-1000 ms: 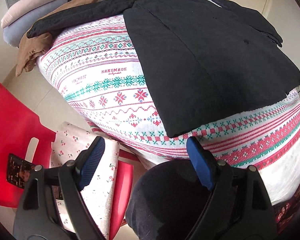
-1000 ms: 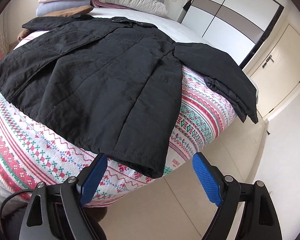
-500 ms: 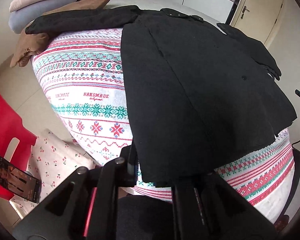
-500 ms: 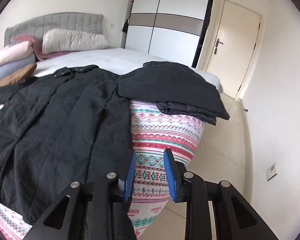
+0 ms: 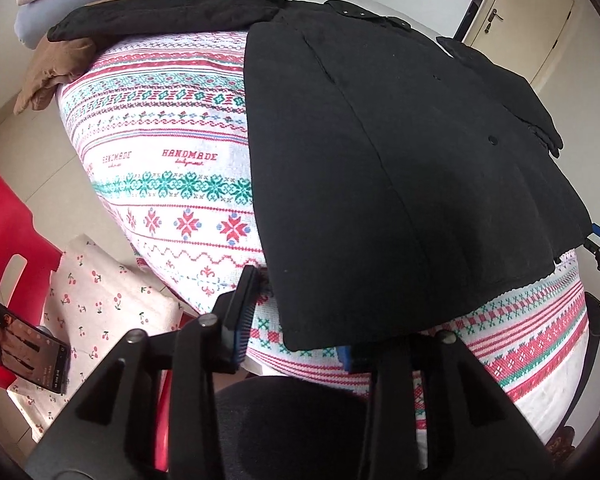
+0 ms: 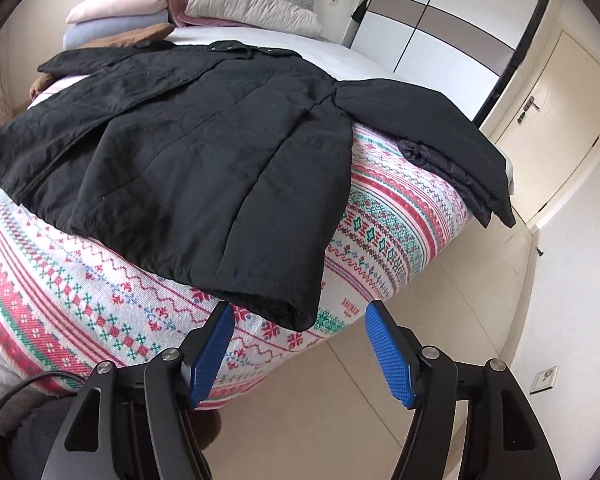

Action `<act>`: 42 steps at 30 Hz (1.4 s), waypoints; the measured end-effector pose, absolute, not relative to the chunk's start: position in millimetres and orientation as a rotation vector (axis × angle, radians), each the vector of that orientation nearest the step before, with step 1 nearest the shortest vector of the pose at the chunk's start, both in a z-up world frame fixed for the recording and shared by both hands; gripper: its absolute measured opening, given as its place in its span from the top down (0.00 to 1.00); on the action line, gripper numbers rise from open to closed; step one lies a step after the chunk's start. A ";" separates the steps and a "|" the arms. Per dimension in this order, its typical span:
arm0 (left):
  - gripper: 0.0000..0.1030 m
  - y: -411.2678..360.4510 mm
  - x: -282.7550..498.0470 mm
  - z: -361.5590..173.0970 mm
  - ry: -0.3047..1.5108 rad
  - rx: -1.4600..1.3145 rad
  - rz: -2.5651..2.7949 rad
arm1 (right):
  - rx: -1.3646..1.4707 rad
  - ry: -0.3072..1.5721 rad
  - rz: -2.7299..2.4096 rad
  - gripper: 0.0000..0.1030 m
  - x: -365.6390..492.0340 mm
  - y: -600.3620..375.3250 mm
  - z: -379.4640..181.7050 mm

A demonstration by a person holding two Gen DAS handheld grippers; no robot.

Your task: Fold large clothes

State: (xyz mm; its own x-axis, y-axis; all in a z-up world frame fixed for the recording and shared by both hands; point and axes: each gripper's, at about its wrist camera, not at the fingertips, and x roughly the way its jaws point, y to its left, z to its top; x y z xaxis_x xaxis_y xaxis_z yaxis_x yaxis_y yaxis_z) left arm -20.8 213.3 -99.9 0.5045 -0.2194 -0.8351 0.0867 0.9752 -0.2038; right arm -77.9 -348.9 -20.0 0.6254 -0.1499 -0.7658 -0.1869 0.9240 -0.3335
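A large black coat [image 5: 400,152] lies spread flat on a bed with a patterned cover [image 5: 172,168], sleeves out to both sides. My left gripper [image 5: 296,332] is open at the coat's near left hem corner; the hem edge lies between its blue pads, and the right pad is partly hidden under the cloth. In the right wrist view the coat [image 6: 204,152] fills the bed, and my right gripper [image 6: 300,348] is open just below its near right hem corner, not touching it.
Folded clothes and pillows [image 6: 132,20] are stacked at the head of the bed. A folded dark garment [image 6: 456,176] lies under the right sleeve. A red chair [image 5: 4,240] with a cherry-print cloth [image 5: 100,304] and a phone [image 5: 24,356] stands to the left. Wardrobe and door stand to the right.
Both grippers closed half a second ago and have opened again. The left gripper has moved up to the coat's hem corner; the right gripper has come back down to the right hem corner.
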 end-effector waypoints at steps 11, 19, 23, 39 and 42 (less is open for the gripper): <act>0.96 203.6 -12.4 -96.2 1.077 -0.132 -0.194 | -0.143 0.766 0.039 0.78 -15.6 -330.2 10.8; 0.96 227.5 -38.9 9.0 0.875 -0.292 -0.232 | 0.147 0.678 -0.013 0.97 -28.9 -363.5 91.9; 0.95 213.0 -42.1 11.1 0.957 -0.131 -0.224 | 0.228 0.732 -0.079 0.96 -32.4 -385.6 88.3; 0.43 89.6 -104.7 -1.0 0.878 0.267 -0.554 | -0.080 0.850 -0.056 0.54 -96.7 -335.9 48.1; 0.43 43.0 -93.7 -11.2 0.846 0.309 -0.703 | -0.154 0.819 0.070 0.54 -102.6 -296.6 50.0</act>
State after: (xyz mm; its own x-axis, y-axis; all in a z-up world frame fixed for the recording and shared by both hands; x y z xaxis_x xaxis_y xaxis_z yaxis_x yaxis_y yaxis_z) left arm -93.7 43.0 -11.2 0.4584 -0.4422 -0.7709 0.6767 0.7360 -0.0198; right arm -102.6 -296.6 50.0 0.6811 0.0022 -0.7322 -0.1212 0.9865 -0.1098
